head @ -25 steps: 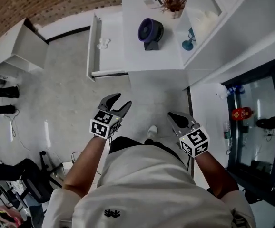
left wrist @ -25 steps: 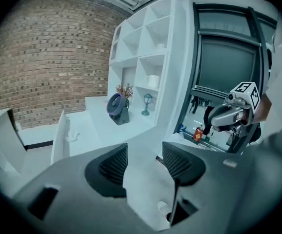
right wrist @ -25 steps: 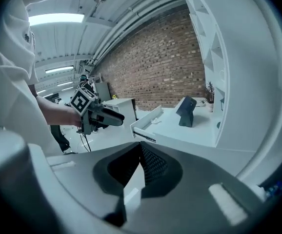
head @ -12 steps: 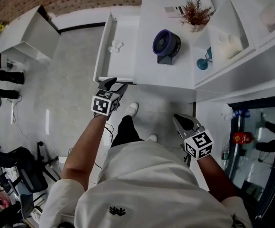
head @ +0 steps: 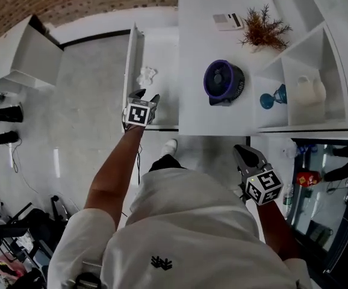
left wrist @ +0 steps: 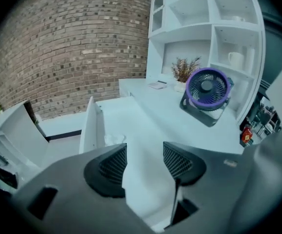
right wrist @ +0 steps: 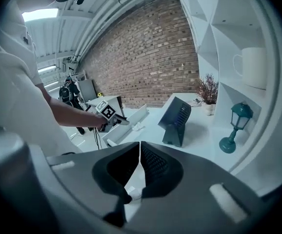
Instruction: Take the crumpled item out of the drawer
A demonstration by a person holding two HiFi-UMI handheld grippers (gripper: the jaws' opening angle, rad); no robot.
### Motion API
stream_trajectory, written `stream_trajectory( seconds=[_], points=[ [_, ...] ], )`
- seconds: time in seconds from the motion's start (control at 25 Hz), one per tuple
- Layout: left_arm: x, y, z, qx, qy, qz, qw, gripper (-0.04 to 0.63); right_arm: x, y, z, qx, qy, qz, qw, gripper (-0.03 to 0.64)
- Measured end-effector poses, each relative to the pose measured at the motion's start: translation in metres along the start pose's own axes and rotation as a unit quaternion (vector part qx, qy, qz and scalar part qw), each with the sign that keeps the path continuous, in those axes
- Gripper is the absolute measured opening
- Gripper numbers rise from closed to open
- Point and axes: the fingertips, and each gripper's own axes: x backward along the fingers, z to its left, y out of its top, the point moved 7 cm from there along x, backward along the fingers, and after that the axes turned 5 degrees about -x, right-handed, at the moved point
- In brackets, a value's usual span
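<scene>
At the far left an open white box-shaped cabinet [head: 24,52] stands on the grey floor, well apart from the work. Next comes the pulled-out white drawer [head: 132,59], open from the left side of the white table [head: 192,110]. The crumpled white paper-like item [head: 146,75] lies inside the drawer, close to its outer wall and untouched. The left gripper [head: 147,95], a black two-jaw tool with a marker cube, hovers over the near end of the drawer. In the left gripper view its jaws stand apart with only the drawer's bare white bottom showing between them. The crumpled item [left wrist: 114,139] sits just beyond the left-hand jaw tip, not between the jaws. On the table top stand a round purple fan on a dark base [head: 223,83] and, farther back, a small flat white card [head: 228,21] beside a dried brown plant in a pale pot [head: 264,32]. In the white shelf unit to the right are a teal lantern-shaped ornament [head: 271,97] and a white mug [head: 309,91]. The right gripper [head: 248,153] is held low beside the person's body, off the table's near edge. In its own view its jaws are closed together and hold nothing.
</scene>
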Motion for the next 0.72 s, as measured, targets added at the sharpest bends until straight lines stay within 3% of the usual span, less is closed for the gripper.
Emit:
stream_trajectory(
  seconds=[0.16, 0.32, 0.72],
  points=[
    [-0.052, 0.009, 0.033, -0.004, 0.006, 0.007, 1.0000, 0.236, -0.024, 0.019, -0.004, -0.012, -0.034, 0.008, 0.999, 0.020],
    [-0.098, 0.006, 0.066, 0.007, 0.015, 0.042, 0.9990, 0.238, -0.048, 0.033, -0.009, -0.030, -0.060, 0.022, 0.997, 0.020],
    [-0.173, -0.011, 0.097, 0.013, 0.018, 0.099, 0.9948, 0.234, -0.059, 0.035, -0.015, -0.080, -0.119, 0.039, 0.989, 0.020]
  ],
)
